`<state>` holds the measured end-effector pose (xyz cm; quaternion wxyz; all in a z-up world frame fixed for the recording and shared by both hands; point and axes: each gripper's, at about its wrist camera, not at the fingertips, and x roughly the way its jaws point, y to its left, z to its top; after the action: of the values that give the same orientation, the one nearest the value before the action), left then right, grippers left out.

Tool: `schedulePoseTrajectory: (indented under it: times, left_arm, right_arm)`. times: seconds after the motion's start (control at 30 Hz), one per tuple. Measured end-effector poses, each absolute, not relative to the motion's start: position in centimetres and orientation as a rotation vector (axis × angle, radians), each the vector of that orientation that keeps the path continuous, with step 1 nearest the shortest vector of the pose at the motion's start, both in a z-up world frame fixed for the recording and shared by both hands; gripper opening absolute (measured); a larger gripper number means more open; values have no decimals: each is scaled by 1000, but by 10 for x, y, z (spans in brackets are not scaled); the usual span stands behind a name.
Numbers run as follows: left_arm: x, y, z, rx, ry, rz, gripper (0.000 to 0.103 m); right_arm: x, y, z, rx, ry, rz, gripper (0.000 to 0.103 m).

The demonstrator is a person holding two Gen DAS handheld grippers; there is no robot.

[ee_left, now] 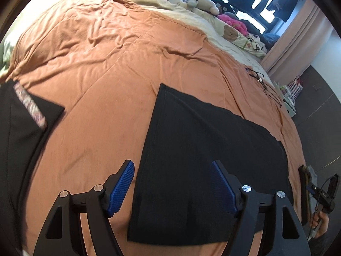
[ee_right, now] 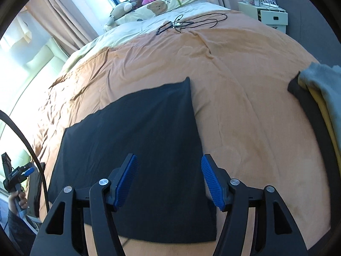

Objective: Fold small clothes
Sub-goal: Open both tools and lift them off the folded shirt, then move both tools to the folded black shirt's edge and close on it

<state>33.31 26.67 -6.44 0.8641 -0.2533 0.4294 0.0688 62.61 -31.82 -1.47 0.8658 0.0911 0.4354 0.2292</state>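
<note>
At the far left of the left wrist view, a dark folded garment with a pink patterned band (ee_left: 27, 111) lies on the wrinkled orange bed cover (ee_left: 102, 49), well apart from the flat black rectangular cloth (ee_left: 202, 149) spread near the bed's near edge. The left gripper (ee_left: 172, 183) hangs above that black cloth with its blue ribbed pads (ee_left: 121, 187) standing wide apart and nothing between them; the left pad is over bare orange cover, the right one over the cloth. Beyond, a tangle of thin black cable (ee_left: 264, 85) rests on the cover, and plush toys (ee_left: 202, 4) sit by the window. At the right edge, the person's right hand (ee_left: 319, 219) grips the other tool's handle. In the right wrist view, the left hand (ee_right: 17, 200) holds its handle at the far left. The right gripper (ee_right: 170, 179) also hangs over the black cloth (ee_right: 136, 140), its pads apart and empty, near the cloth's right edge. Farther right, a stack of grey, yellow and black folded clothes (ee_right: 319, 98) sits at the cover's (ee_right: 245, 74) edge.
</note>
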Motion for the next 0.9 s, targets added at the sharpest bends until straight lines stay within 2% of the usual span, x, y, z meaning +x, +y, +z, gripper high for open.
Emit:
schedulePoseTrajectory:
  times: [0.07, 0.3, 0.77, 0.9]
  left_arm:
    - [323, 263, -67, -537, 902, 141, 77]
    - [285, 250, -84, -562, 926, 136, 77]
    - [240, 234, -129, -697, 954, 97, 77]
    - [237, 236, -141, -747, 958, 81, 76]
  right_arm:
    - [617, -321, -17, 196, 910, 486, 69]
    - [580, -341, -36, 259, 919, 490, 83]
    - [537, -364, -79, 389, 967, 501, 83]
    - [531, -363, -92, 417, 974, 510, 73]
